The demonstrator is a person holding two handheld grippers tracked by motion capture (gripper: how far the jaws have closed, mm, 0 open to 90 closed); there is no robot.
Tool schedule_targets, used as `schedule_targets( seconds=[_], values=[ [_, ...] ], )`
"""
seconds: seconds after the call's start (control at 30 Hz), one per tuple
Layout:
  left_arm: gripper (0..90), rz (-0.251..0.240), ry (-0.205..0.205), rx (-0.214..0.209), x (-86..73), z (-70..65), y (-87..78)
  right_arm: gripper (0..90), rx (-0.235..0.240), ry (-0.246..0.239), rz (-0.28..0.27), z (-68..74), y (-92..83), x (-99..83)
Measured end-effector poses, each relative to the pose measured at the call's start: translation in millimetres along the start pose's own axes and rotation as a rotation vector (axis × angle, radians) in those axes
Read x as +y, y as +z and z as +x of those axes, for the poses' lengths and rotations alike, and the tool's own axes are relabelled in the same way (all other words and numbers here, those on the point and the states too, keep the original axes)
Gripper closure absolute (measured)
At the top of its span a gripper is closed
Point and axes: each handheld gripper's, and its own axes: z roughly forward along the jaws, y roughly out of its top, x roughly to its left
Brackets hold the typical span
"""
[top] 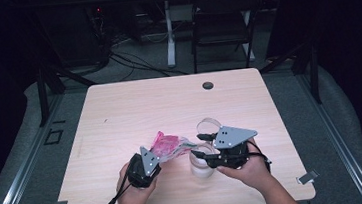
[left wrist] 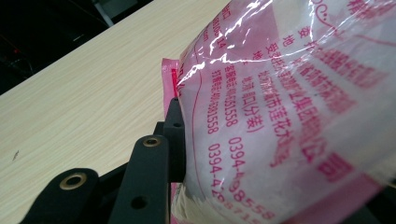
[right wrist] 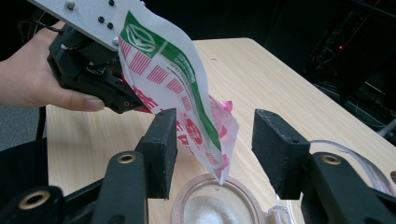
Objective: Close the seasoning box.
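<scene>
A pink-and-white plastic bag (top: 169, 146) with a green stripe (right wrist: 173, 79) hangs tilted from my left gripper (top: 157, 157), which is shut on its upper end. In the left gripper view one black finger (left wrist: 173, 126) presses on the printed film (left wrist: 280, 102); the other is hidden behind the bag. The bag's lower corner points down into a clear round container (top: 201, 166) holding white powder (right wrist: 210, 207). My right gripper (top: 198, 145) stands open (right wrist: 219, 137), one pad on each side of that corner without touching it, just above the container's rim.
A clear lid (top: 208, 125) lies on the light wooden table (top: 168, 98) just beyond the container. A dark grommet (top: 208, 85) sits near the far edge. A folding chair (top: 221, 22) stands on the floor behind the table.
</scene>
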Motion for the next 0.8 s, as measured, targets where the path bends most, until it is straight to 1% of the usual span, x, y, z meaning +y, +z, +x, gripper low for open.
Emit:
schedule_targets(
  seconds=[0.17, 0.3, 0.33, 0.43, 0.5, 0.8],
  values=[
    [67.8, -0.001, -0.01, 0.0, -0.8, 3.8, -1.6, 50.2, -0.004, 0.009, -0.006, -2.3, -3.2, 0.1],
    [67.9, -0.005, -0.034, 0.003, -2.5, 8.7, -3.6, 50.2, -0.011, 0.02, -0.016, -4.6, -6.3, 0.1],
    [67.9, -0.001, -0.034, 0.003, -2.9, 10.6, -4.5, 50.2, -0.013, 0.023, -0.019, -5.3, -7.4, 0.1],
    [67.9, -0.004, -0.056, 0.005, -4.2, 15.2, -6.1, 50.3, -0.014, 0.036, -0.034, -7.3, -10.5, 0.4],
    [67.8, -0.009, -0.071, 0.002, -4.7, 18.1, -7.2, 50.2, -0.019, 0.037, -0.036, -8.6, -11.9, 0.5],
    [67.9, -0.028, -0.131, 0.017, -7.3, 33.8, -14.1, 50.3, -0.041, 0.056, -0.043, -13.8, -16.4, -0.7]
  ],
)
